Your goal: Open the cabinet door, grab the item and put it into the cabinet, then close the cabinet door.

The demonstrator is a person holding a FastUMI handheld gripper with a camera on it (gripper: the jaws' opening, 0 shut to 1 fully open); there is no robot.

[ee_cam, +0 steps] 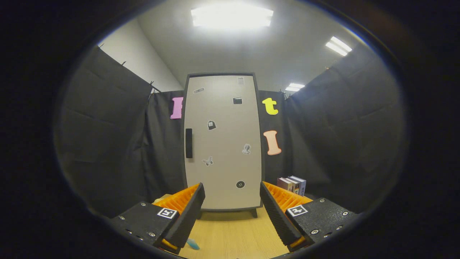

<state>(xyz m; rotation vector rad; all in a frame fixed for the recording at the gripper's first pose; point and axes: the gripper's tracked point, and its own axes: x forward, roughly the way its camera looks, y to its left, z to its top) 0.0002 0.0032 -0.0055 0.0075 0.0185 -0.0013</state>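
Gripper view shows my gripper (231, 208) spread wide, gripping nothing, above the light wooden bench (233, 233). Beyond it, at the bench's far edge, stands the tall beige cabinet (222, 144), door shut, black handle (188, 143) on its left.

My gripper (232, 212) is spread wide, nothing between the fingers (190, 212), hovering over the wood table (233, 233). Cabinet (222, 142) stands straight ahead beyond them, door shut, upright. Dark handle (188, 143) runs vertically on the door's left edge; small stickers (211, 125) are scattered across the door. Stack of books (291, 184) sits right of the cabinet's base, past my right finger. A small blue thing (193, 244) lies on the table by my left finger; can't tell what it is.
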